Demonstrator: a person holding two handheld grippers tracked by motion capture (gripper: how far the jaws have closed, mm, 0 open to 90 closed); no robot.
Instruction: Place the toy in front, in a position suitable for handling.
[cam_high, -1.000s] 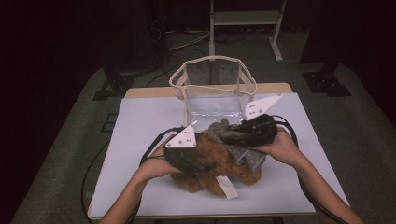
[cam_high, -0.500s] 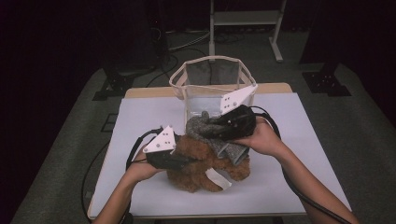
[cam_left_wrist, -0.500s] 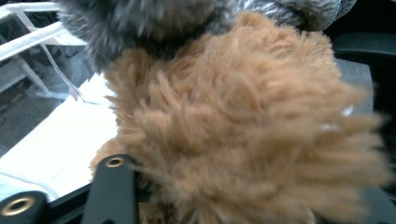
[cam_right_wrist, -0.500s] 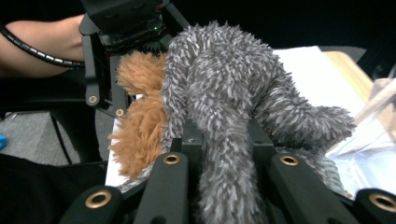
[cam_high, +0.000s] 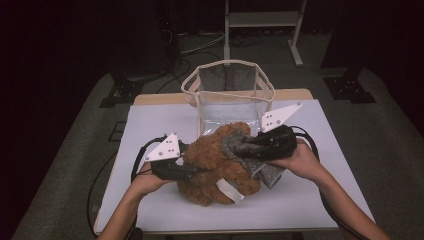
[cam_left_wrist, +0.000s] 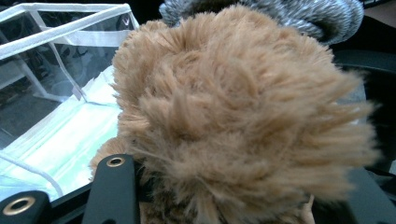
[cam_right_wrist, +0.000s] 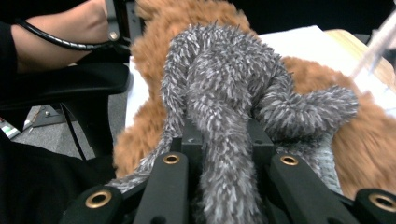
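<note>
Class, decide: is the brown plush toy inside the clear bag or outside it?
Outside: the brown plush toy lies on the table in front of the clear bag.

Black two-jaw grippers (cam_high: 197, 171), brass-ringed screw holes, grey triangular plates, black trailing cables

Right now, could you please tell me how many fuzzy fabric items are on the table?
2: a brown furry piece at the table's centre, and a grey fuzzy piece lying over its right side. More may be hidden underneath.

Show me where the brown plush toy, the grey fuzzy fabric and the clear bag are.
brown plush toy (cam_high: 210, 160), high view, furry body
grey fuzzy fabric (cam_right_wrist: 219, 93), right gripper view, twisted middle
clear bag (cam_high: 227, 67), high view, white rim
</note>
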